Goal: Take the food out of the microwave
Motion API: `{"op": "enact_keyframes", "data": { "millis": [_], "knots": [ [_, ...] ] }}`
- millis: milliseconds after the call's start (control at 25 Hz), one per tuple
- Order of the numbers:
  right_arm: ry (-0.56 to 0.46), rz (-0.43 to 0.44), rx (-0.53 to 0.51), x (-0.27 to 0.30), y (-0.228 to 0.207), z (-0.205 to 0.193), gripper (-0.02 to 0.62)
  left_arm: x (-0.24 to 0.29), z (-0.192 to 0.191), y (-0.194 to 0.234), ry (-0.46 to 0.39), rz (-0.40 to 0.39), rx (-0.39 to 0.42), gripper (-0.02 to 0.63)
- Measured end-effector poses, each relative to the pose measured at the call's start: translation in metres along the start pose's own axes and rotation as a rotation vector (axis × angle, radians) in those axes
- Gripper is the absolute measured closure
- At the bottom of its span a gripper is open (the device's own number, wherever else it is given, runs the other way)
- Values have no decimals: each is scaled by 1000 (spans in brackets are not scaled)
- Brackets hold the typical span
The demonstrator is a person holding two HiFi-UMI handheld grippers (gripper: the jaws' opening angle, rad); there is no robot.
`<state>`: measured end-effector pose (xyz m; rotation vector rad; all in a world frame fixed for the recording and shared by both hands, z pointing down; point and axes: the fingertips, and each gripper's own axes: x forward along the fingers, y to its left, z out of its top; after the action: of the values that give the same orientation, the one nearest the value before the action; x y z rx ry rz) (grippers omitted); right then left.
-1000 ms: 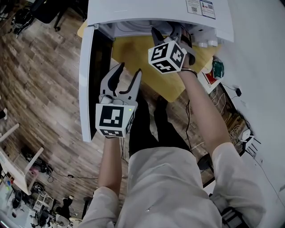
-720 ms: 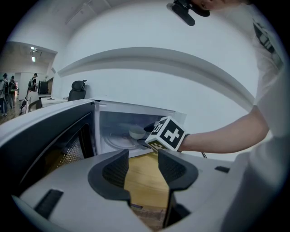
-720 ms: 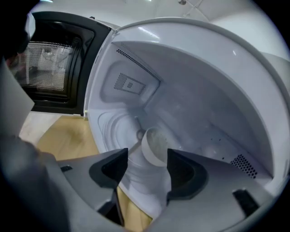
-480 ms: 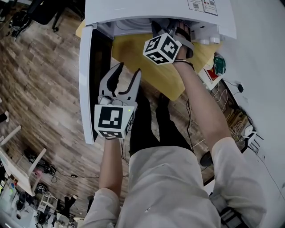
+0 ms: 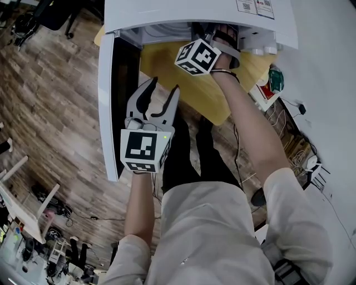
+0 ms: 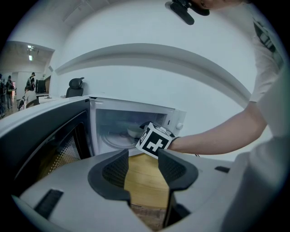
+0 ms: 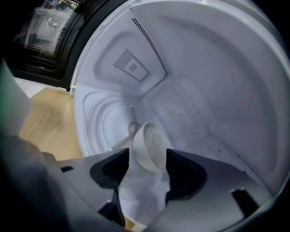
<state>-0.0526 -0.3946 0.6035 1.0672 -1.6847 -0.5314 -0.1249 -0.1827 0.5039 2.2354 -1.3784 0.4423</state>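
The white microwave [image 5: 194,11] is set on a pale wooden desk [image 5: 183,83] with a smooth, lightly grained top. Its door [image 5: 108,100] is swung fully open at the left, and the dark window in it is backed by fine perforated mesh. Two round white knobs [image 5: 261,52] are seen on the front panel.

The right gripper [image 7: 147,158] is reached into the cavity. Its grey jaws, lined with dark ribbed pads, are spread wide and have just been closing a little. The bowl [image 7: 152,145] is framed between their tips. It is round, smooth and white and holds a pale, grainy food. It is seen inside the microwave, on the cavity floor beside the round turntable [image 7: 104,122]. No pad is seen pressing on it, though whether a tip brushes the rim cannot be told. The cavity walls are glossy white, with a square patch of small vent holes [image 7: 131,66] on one of them.

The left gripper [image 5: 163,89] is held outside, in front of the open door and above the desk edge. Its curved jaws are spread and nothing is held between them; only the wooden desk top is seen through the gap.
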Motion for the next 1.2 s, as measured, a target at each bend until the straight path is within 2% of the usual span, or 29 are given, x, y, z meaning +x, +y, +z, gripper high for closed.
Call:
{"op": "enact_keyframes", "data": {
  "millis": [320,480,960,1200],
  "knots": [
    [16,-37,-39,6,-1,0,388,2,2,-3,1,4,-1,423],
    [26,-50,-70,5,1,-1,426,1,2,-1,2,12,2,423],
    [-6,-97,-163,0,1,6,465,-4,2,0,-2,26,0,423],
    [13,-83,-140,-1,2,2,506,-6,2,-2,-1,32,0,423]
  ]
}}
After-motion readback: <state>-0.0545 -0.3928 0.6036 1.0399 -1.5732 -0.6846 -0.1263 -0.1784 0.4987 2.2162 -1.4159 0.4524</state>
